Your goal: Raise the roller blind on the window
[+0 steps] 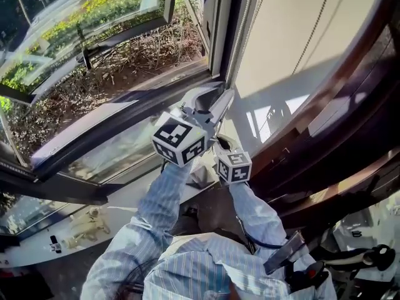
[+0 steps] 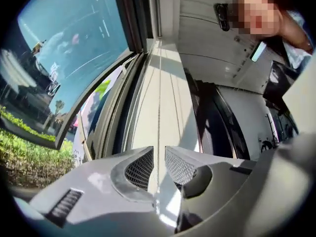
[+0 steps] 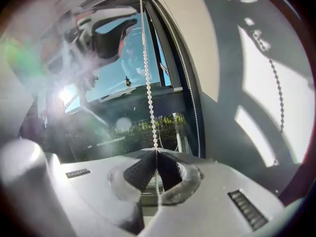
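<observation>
The beige roller blind (image 1: 294,36) hangs over the window on the right, and its white bead chain (image 3: 147,83) runs down beside the frame. My right gripper (image 3: 157,151) is shut on that chain, which is pinched where the two pads meet. In the head view only its marker cube (image 1: 234,166) shows clearly, low by the sill. My left gripper (image 1: 212,99) is just above it, pointing up along the blind. In the left gripper view the left gripper (image 2: 159,149) is open with a narrow gap. The chain (image 2: 159,107) lines up with that gap, untouched by the pads.
An open window sash (image 1: 112,114) angles out to the left over bare soil and green plants (image 1: 94,17). A dark wooden frame (image 1: 350,117) curves along the right. The white sill (image 1: 125,195) lies below. A person (image 2: 291,28) shows at the upper right of the left gripper view.
</observation>
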Motion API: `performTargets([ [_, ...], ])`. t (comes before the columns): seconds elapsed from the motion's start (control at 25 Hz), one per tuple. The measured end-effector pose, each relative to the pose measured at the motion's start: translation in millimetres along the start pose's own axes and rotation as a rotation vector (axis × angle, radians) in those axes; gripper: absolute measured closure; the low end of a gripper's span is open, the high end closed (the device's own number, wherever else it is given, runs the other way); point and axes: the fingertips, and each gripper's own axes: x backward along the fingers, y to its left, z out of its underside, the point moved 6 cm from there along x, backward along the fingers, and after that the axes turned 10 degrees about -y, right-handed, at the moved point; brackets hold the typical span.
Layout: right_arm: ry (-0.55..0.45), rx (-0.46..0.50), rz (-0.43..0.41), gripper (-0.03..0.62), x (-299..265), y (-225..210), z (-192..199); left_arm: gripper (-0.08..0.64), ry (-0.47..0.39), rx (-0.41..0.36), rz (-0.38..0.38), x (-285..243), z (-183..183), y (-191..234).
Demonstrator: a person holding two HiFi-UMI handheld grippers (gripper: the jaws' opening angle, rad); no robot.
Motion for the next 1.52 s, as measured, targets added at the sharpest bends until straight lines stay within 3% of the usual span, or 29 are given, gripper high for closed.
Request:
performTargets([
  [0.32,0.001,-0.001,0.014,0.583,8,5,1,0.512,-0.146,-0.122,0.054,-55,-68,-8],
  [0.44,-0.004,-0.002,0.021,0.583,11,3,1,0.530,-0.146,-0.137,0.077,-64,-79,-10],
  [0.52,-0.011,-0.009,0.030,0.583,12,2,1,0.542,-0.135,-0.096,0.092,-67,-78,-7],
  [0.64,-0.012,-0.012,0.035,0.583,12,0,3,0.551,-0.177,0.030,0.089,-60,-75,0],
  [0.72,0.021,-0.014,0.032,0.583,11,0,12,0.551,-0.183,0.048,0.071,-54,-66,5],
  [0.88,0.219,-0.066,0.062,0.583,12,-8,78,0.551,-0.040,0.083,0.022,-35,-1,16],
  [1.04,0.492,-0.147,0.110,0.583,41,-11,173,0.551,0.144,0.214,-0.049,9,99,25],
  [1.2,0.732,-0.118,0.115,0.583,80,-8,244,0.551,0.298,0.318,-0.109,49,174,18],
  [1.32,0.747,-0.095,0.122,0.583,98,-4,261,0.551,0.402,0.389,-0.151,74,217,21],
  [1.52,0.610,-0.065,0.122,0.583,79,-8,231,0.551,0.500,0.416,-0.195,94,258,30],
])
